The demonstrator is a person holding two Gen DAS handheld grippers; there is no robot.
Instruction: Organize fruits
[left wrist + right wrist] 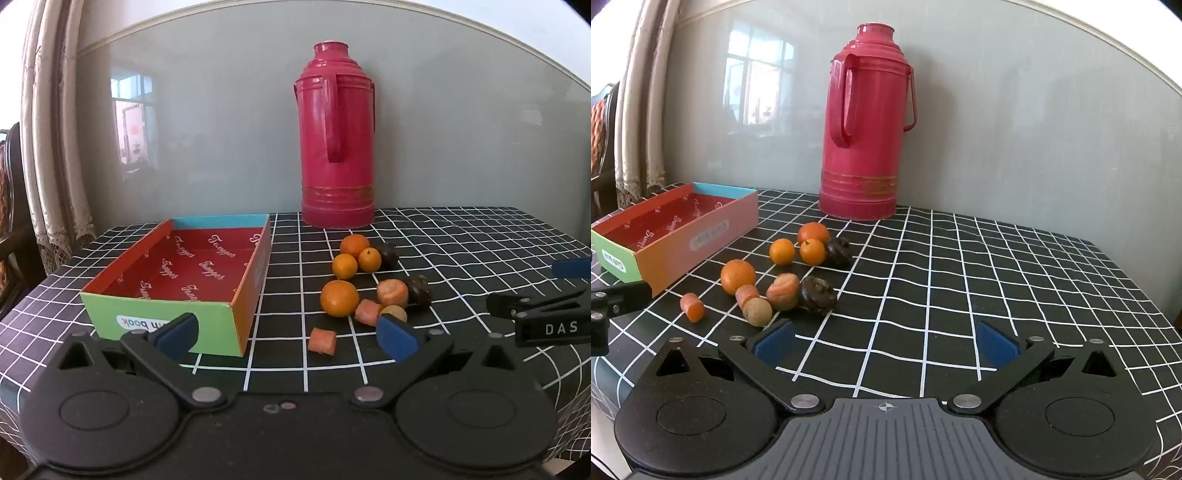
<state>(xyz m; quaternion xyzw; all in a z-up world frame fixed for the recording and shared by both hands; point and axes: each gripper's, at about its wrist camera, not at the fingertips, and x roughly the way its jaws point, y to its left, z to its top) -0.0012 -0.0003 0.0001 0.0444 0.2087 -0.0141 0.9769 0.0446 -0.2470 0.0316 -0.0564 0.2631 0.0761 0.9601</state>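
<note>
A pile of small fruits lies on the checked tablecloth: a large orange [339, 298] [737, 276], three smaller oranges [345, 266] [782, 252], two dark brown fruits [419, 291] [818, 295], carrot pieces [323, 340] [692, 307] and a tan round fruit [757, 312]. An empty coloured box [177, 314] [701, 236] with a red inside stands left of the pile. My left gripper [286, 334] is open and empty, just in front of the box and pile. My right gripper [886, 341] is open and empty, right of the pile.
A tall pink thermos [338, 136] [866, 122] stands at the back against the grey wall. Curtains [48, 129] hang at the left. The table [997, 277] edge falls away at right. The right gripper's side shows at the left wrist view's right edge [539, 314].
</note>
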